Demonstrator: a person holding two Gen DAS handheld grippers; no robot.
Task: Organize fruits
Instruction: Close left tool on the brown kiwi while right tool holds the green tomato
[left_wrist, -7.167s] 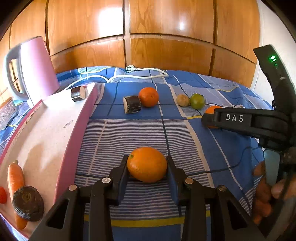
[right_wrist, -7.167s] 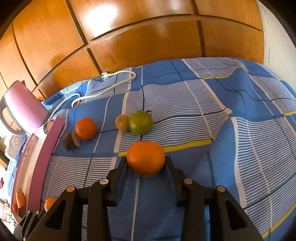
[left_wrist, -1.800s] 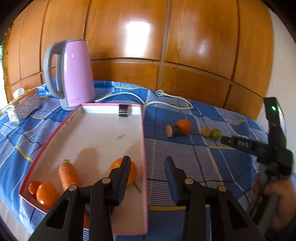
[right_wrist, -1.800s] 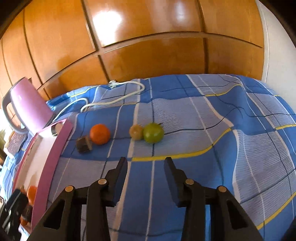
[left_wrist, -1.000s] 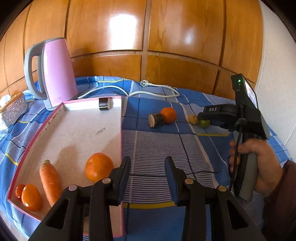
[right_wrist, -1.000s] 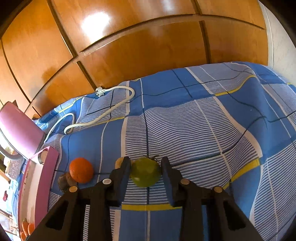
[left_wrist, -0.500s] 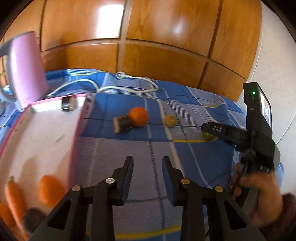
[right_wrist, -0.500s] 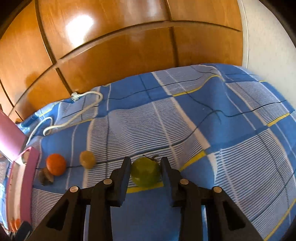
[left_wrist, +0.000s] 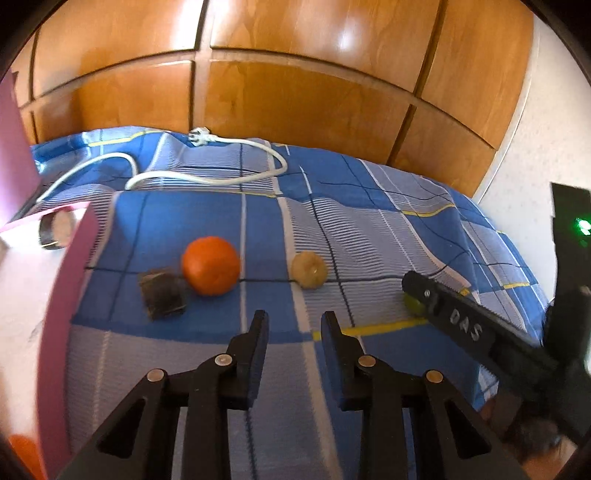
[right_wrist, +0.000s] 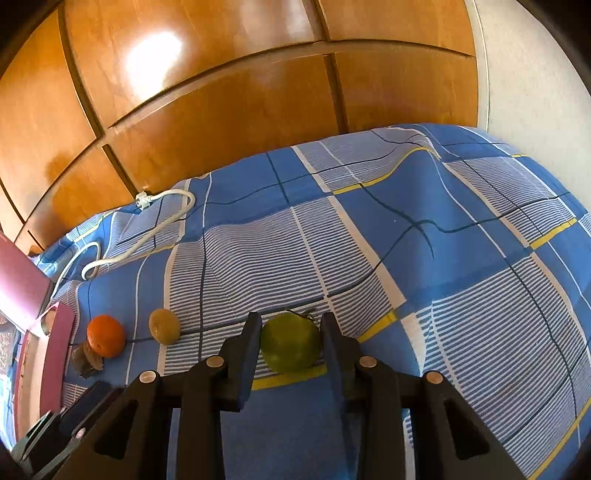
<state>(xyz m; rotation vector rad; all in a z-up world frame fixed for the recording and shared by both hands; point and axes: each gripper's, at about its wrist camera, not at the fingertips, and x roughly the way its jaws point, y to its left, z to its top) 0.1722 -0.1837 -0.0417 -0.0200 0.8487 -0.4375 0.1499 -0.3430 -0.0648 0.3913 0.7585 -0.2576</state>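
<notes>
A green fruit (right_wrist: 290, 347) sits low over the blue checked cloth, and my right gripper (right_wrist: 290, 317) is shut on it, pads against its sides. To its left lie a yellowish fruit (right_wrist: 164, 326), an orange (right_wrist: 106, 335) and a dark cut piece (right_wrist: 86, 360). In the left wrist view my left gripper (left_wrist: 293, 317) is shut and empty, hovering short of the orange (left_wrist: 210, 266) and the yellowish fruit (left_wrist: 309, 269). The pink tray (left_wrist: 70, 280) stands at the left with another orange (left_wrist: 20, 454) inside. The right gripper's finger hides most of the green fruit (left_wrist: 412, 304) in this view.
A white power cable (left_wrist: 207, 177) loops across the cloth at the back, below the wooden panels. A pink kettle (left_wrist: 14, 147) stands at the far left. A dark round slice (left_wrist: 55, 229) lies in the tray's far corner. A dark piece (left_wrist: 161, 293) lies beside the orange.
My left gripper swung right, off the tray and over the cloth toward the loose fruits, its jaws narrowing. The right gripper carried the green fruit slightly right, away from the yellowish fruit.
</notes>
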